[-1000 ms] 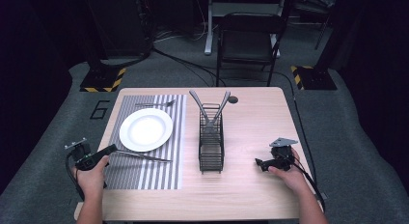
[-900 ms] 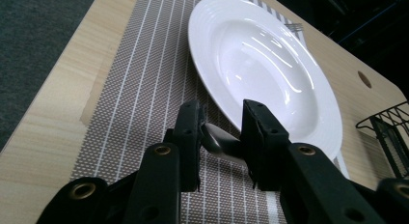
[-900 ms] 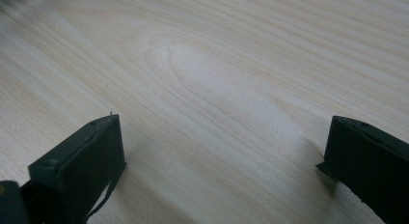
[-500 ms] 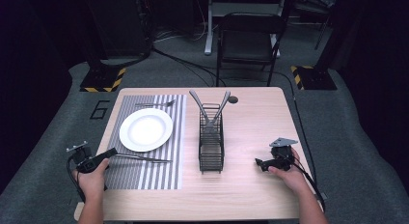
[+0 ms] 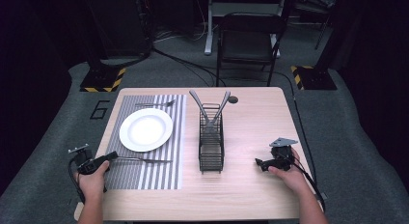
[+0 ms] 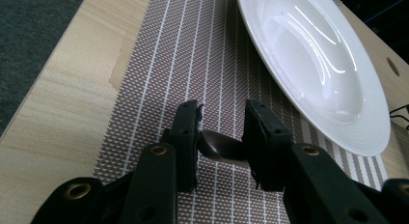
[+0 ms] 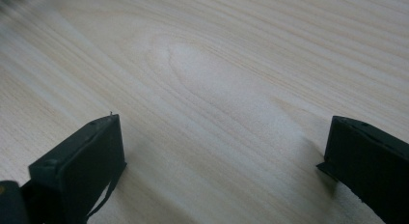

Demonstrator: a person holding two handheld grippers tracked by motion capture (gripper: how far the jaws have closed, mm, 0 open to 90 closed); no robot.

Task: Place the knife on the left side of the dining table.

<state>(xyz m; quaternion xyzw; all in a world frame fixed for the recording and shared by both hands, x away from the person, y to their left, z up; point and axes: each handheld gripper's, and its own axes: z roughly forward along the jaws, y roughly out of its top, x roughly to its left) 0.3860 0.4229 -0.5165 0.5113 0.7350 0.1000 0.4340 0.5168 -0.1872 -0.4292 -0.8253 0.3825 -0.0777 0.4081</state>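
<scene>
Two left gripper [image 6: 222, 132] jaws flank knife handle [image 6: 223, 147]; high view hides this.

A light wooden tabletop [image 5: 251, 185] is seen from above, standing on grey carpeted floor [image 5: 347, 137]. A striped placemat [image 5: 159, 178] is laid on its left part, reaching from the far edge almost to the near one. On the placemat, a white plate [image 5: 145, 129] is set at the middle, a fork [image 5: 155, 104] is laid beyond it near the far edge, and a long dark utensil [image 5: 144, 160], possibly a knife, is laid across the stripes on the near side. A black wire caddy [image 5: 211, 147] is stood directly on the bare wood at the centre, just beside the placemat. A small round hole [image 5: 233, 99] is cut near the far edge.
</scene>
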